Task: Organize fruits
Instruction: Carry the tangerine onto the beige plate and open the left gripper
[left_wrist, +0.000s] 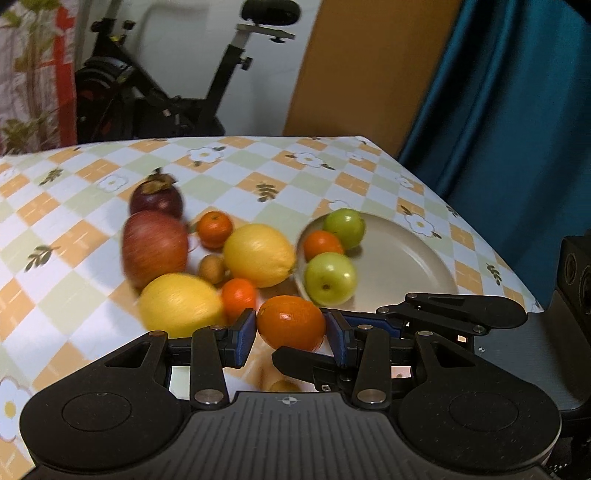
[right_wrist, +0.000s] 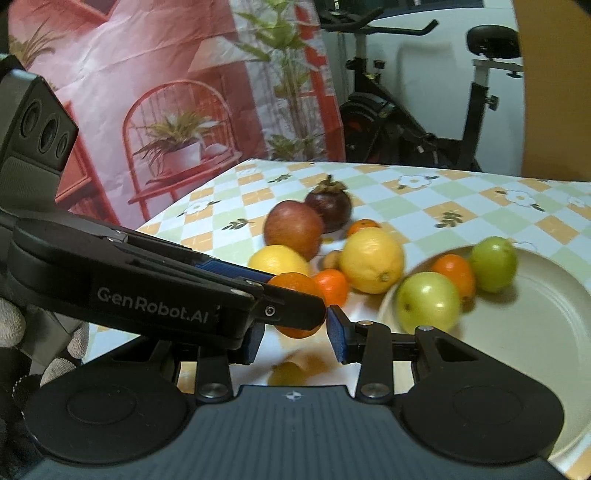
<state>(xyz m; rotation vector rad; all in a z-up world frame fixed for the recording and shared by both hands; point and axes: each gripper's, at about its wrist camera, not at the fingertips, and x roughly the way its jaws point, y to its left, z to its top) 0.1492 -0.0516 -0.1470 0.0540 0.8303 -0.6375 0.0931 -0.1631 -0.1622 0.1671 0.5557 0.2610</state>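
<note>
left gripper (left_wrist: 291, 328): jaws clamped on the orange (left_wrist: 291, 322), one blue pad (left_wrist: 245, 338) on each side of it, contact visible in the left wrist view

right gripper (right_wrist: 295, 332): enters the left wrist view from the right and crosses under the orange. in the right wrist view the orange sits between its fingertips, but a left finger covers part of the gap. cannot tell whether these jaws press on the fruit or stand just clear of it

orange: held in front of the plate (left_wrist: 406, 258), near its edge, beside the loose pile

plate, on the checked cloth (left_wrist: 258, 166): holds two green fruits (left_wrist: 343, 227) and one mandarin (left_wrist: 323, 243), grouped at its left side and touching or nearly touching. the rest of the plate is bare

loose pile, on the cloth left of the plate:
- apple (left_wrist: 155, 247), with the mangosteen (left_wrist: 157, 197) just behind it
- two lemons (left_wrist: 258, 254), one just beside the plate rim, one nearer the left gripper
- two mandarins on the cloth (left_wrist: 214, 229), one behind the lemons, one between them
- small brown fruit (left_wrist: 211, 267) in the middle of the pile

a gloved hand (right_wrist: 11, 325) shows at the left edge of the right wrist view, behind the left gripper

background: exercise bike (left_wrist: 166, 92) behind the table
</note>
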